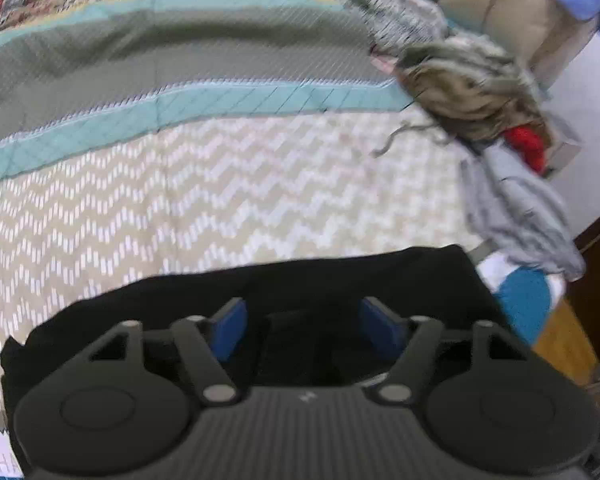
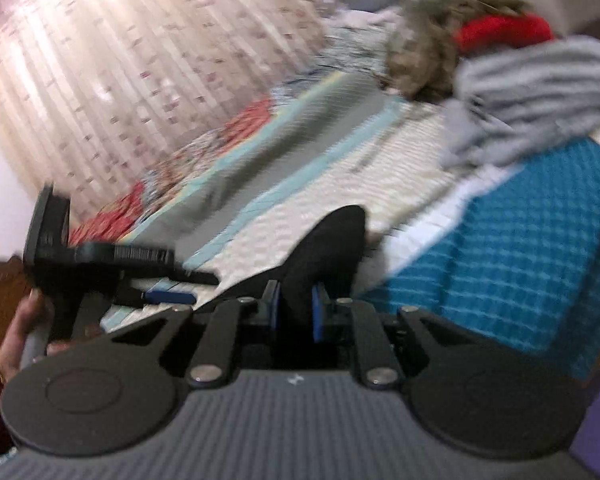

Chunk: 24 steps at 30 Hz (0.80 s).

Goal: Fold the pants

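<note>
Black pants (image 1: 260,284) lie on the zigzag-patterned quilt (image 1: 220,192) of a bed. In the left wrist view my left gripper (image 1: 305,326) hovers over them, its blue pads (image 1: 228,328) wide apart and touching no cloth. In the right wrist view my right gripper (image 2: 297,310) is shut on a raised fold of the pants (image 2: 332,240), with black cloth pinched between the blue pads (image 2: 318,312). The left gripper (image 2: 180,288) shows there at the left, held by a hand (image 2: 20,328).
A heap of clothes sits at the quilt's right edge: an olive mottled garment (image 1: 468,88), something red (image 1: 526,146) and a grey piece (image 1: 516,208). A teal checked sheet (image 2: 520,240) hangs over the bed's side. A patterned curtain (image 2: 120,60) stands behind the bed.
</note>
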### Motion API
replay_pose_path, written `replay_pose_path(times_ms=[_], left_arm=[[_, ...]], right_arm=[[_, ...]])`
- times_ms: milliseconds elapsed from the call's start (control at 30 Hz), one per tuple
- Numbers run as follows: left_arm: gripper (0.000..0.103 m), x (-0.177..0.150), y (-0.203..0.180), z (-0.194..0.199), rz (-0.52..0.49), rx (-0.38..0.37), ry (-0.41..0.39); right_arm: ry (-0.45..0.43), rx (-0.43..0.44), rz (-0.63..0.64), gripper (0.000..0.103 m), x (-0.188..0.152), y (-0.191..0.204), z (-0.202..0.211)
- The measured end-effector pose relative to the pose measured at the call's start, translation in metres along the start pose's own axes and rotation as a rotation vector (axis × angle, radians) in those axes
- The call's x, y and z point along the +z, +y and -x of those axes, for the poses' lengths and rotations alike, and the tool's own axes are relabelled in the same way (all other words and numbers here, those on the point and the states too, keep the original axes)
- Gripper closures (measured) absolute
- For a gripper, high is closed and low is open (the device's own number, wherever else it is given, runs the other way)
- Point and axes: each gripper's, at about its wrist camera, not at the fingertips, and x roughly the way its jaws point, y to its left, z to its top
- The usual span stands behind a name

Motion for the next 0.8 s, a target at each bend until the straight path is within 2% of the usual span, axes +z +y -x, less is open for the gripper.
replay_pose_path(times_ms=[33, 133, 200, 233, 300, 333, 367, 400, 433, 500, 567, 600, 633, 700, 800], left_arm=[[0.022, 0.003, -0.004, 0.004, -0.007, -0.011, -0.004], [0.018, 0.007, -0.017, 0.012, -0.043, -0.063, 0.014], [0.011, 0.008, -0.026, 0.012, -0.074, -0.081, 0.035], [0.008, 0.007, -0.033, 0.011, -0.1, -0.073, 0.044], [0.008, 0.007, -0.044, 0.007, -0.145, -0.041, 0.057], [0.015, 0.007, -0.047, 0.004, -0.155, -0.033, 0.064], [0.037, 0.007, -0.048, 0.002, -0.16, -0.031, 0.071], [0.055, 0.007, -0.049, 0.0, -0.165, -0.032, 0.082], [0.081, 0.006, -0.047, -0.002, -0.16, -0.03, 0.093], [0.083, 0.005, -0.036, 0.002, -0.129, -0.031, 0.079], [0.083, 0.003, -0.02, 0.009, -0.093, -0.041, 0.08], [0.083, 0.004, -0.012, 0.011, -0.069, -0.047, 0.088], [0.083, 0.004, -0.003, 0.013, -0.046, -0.06, 0.097], [0.082, 0.004, 0.013, 0.016, -0.006, -0.081, 0.11], [0.082, 0.006, 0.032, 0.024, 0.048, -0.105, 0.113]], right_arm=[[0.01, 0.015, 0.03, 0.085, 0.0, 0.01, -0.003], [0.046, 0.059, 0.109, 0.085, -0.005, 0.037, -0.012], [0.075, 0.079, 0.159, 0.085, -0.01, 0.054, -0.018], [0.084, 0.089, 0.191, 0.085, -0.013, 0.062, -0.019], [0.096, 0.107, 0.244, 0.085, -0.018, 0.075, -0.021], [0.101, 0.12, 0.267, 0.085, -0.02, 0.081, -0.021], [0.107, 0.13, 0.281, 0.085, -0.022, 0.086, -0.021], [0.112, 0.138, 0.29, 0.085, -0.023, 0.09, -0.021], [0.112, 0.141, 0.298, 0.085, -0.024, 0.092, -0.021], [0.096, 0.129, 0.327, 0.08, -0.027, 0.096, -0.017], [0.067, 0.137, 0.329, 0.068, -0.028, 0.094, -0.01], [0.061, 0.139, 0.328, 0.045, -0.029, 0.092, -0.007], [0.056, 0.133, 0.332, 0.03, -0.032, 0.092, -0.005], [0.065, 0.109, 0.36, 0.029, -0.038, 0.09, -0.006], [0.133, 0.076, 0.398, 0.029, -0.048, 0.091, -0.022]])
